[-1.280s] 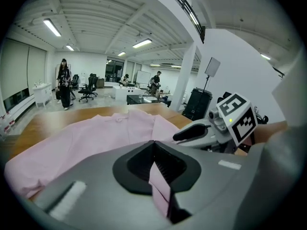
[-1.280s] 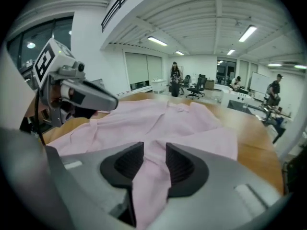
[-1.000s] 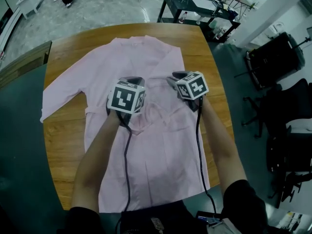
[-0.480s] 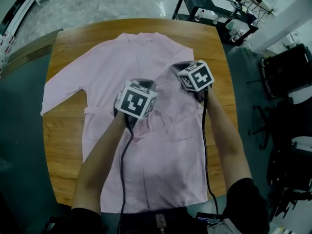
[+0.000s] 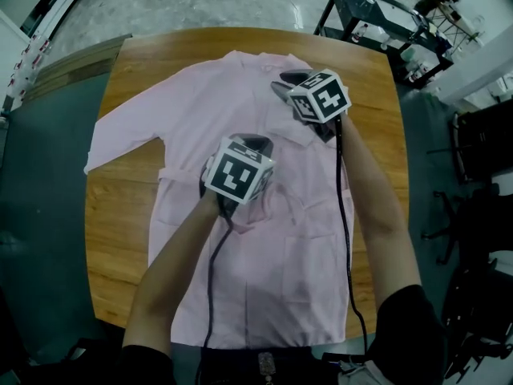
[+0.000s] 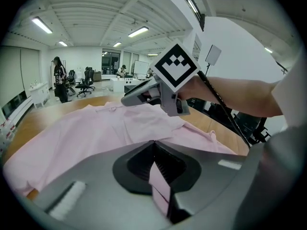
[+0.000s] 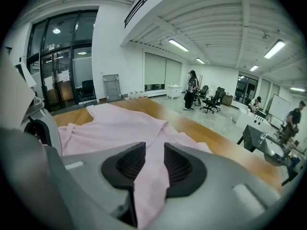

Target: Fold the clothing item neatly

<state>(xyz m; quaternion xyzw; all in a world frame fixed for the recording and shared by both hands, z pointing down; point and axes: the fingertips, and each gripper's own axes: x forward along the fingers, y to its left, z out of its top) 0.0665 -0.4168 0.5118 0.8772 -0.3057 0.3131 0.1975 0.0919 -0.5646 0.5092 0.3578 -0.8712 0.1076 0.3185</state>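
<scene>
A pink shirt [image 5: 200, 119] lies spread flat, front up, on the wooden table [image 5: 120, 215], its left sleeve stretched toward the table's left edge. My left gripper [image 5: 255, 144] rests over the shirt's middle and is shut on a pinched fold of the pink fabric [image 6: 160, 186]. Farther off, my right gripper [image 5: 286, 84] sits by the collar on the right side. Its jaws have just been opening: they stand apart, with a strip of the shirt [image 7: 152, 181] running loosely between them. In the left gripper view, the right gripper [image 6: 130, 98] hovers over the shirt [image 6: 86, 133].
A dark metal cart [image 5: 377, 14] stands beyond the table's far right corner. Black office chairs [image 5: 481, 135] line the right side. The table's right edge [image 5: 398, 175] runs close to my right arm. People stand far off across the room [image 7: 192, 90].
My right gripper has travelled away from me along the shirt's right side to the collar area. The left gripper has stayed over the shirt's middle, still clamped on the fold.
</scene>
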